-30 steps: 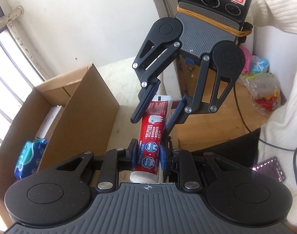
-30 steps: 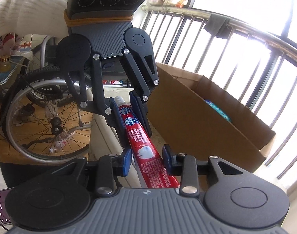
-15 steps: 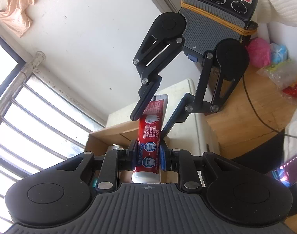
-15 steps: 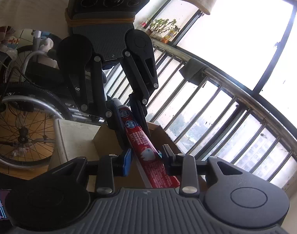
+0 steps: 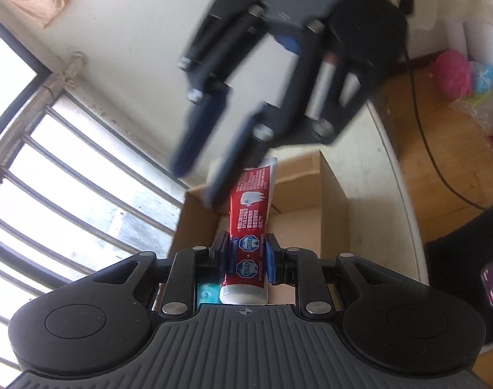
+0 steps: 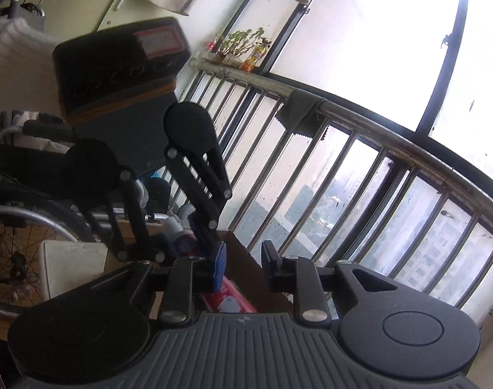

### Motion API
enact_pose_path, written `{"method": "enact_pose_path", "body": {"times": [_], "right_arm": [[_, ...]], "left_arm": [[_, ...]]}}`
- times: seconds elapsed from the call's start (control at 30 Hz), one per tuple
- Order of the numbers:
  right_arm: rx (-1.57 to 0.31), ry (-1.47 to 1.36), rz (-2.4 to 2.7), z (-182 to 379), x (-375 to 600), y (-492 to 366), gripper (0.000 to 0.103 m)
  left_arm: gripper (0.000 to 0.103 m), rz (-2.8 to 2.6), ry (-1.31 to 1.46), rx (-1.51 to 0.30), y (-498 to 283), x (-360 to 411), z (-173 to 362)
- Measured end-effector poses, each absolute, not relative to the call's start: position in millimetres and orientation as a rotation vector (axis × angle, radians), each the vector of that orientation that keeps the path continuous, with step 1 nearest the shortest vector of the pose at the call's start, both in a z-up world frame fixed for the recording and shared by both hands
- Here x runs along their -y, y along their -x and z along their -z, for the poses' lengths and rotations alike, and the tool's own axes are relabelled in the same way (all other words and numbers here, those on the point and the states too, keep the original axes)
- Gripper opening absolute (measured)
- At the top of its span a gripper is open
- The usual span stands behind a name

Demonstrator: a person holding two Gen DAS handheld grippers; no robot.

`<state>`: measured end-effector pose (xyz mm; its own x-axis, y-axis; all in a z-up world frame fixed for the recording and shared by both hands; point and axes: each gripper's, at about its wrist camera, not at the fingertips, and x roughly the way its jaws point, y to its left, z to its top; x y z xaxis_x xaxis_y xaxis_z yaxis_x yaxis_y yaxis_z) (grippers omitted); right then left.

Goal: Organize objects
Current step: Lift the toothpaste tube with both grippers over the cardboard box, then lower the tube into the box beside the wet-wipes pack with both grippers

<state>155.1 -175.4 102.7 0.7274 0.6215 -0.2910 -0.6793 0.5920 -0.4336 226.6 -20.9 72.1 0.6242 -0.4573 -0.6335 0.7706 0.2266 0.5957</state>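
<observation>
While the open brown cardboard box [image 5: 314, 191] is sitting below by the railed window, the left gripper [image 5: 248, 254] is clamping the red toothpaste tube [image 5: 250, 227] above it. The right gripper [image 6: 243, 264] is standing apart from the tube, its jaws parted and holding nothing.

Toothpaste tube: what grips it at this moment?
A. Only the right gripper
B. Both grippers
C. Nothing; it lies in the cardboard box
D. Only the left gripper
D. In the left wrist view, the left gripper has its pads pressed on the sides of the red toothpaste tube. In the right wrist view, the right gripper has nothing between its pads.
</observation>
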Motion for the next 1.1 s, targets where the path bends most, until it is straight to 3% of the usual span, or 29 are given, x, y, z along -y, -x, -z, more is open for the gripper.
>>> {"method": "enact_pose_path", "body": {"times": [0.23, 0.8, 1.1], "right_arm": [[-0.323, 0.572, -0.824, -63.4, 158.3, -210.7, 0.026], [-0.717, 0.814, -0.812, 7.1, 112.3, -272.8, 0.026], [-0.855, 0.81, -0.767, 14.7, 106.1, -293.1, 0.026]], "left_arm": [[0.021, 0.933, -0.984, -0.48, -266.1, 13.9, -23.1], [0.022, 0.957, -0.913, -0.808, -327.5, -10.5, -6.5], [0.024, 0.903, -0.967, -0.904, -327.3, -17.7, 5.9]]}}
